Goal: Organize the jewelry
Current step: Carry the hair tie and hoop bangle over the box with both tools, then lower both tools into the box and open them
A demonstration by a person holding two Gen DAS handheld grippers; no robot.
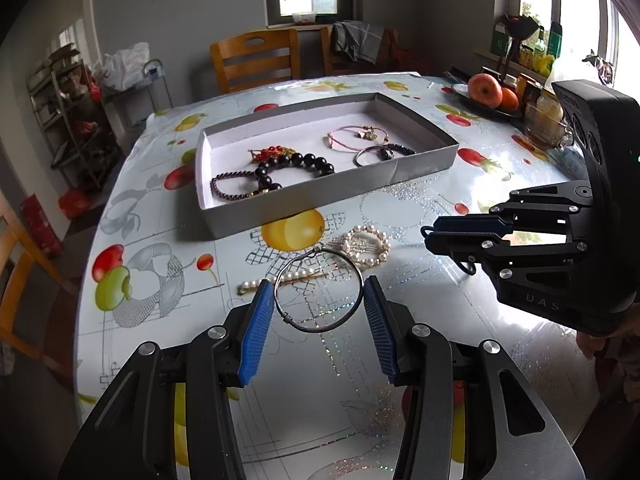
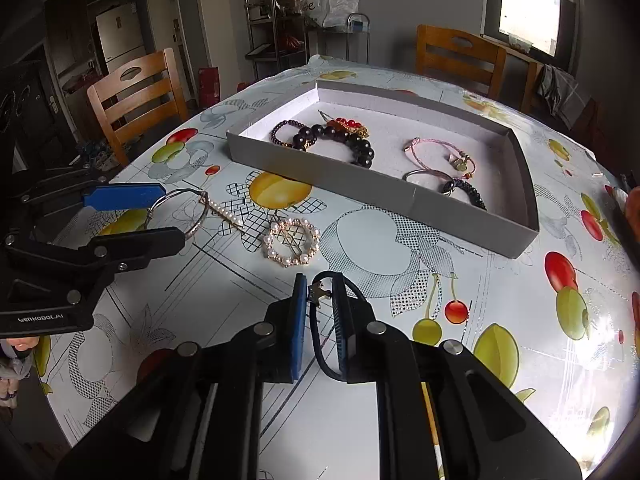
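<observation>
My left gripper has its blue pads against the two sides of a silver wire bangle; it also shows in the right wrist view with the bangle. My right gripper is shut on a dark cord bracelet with a small star charm; in the left wrist view it hovers at the right. A grey box holds several bracelets. A pearl ring bracelet and a pearl hair clip lie on the table.
The round table has a fruit-print cloth. A fruit plate with apples and jars stand at its far right. Wooden chairs ring the table; one stands at the left in the right wrist view.
</observation>
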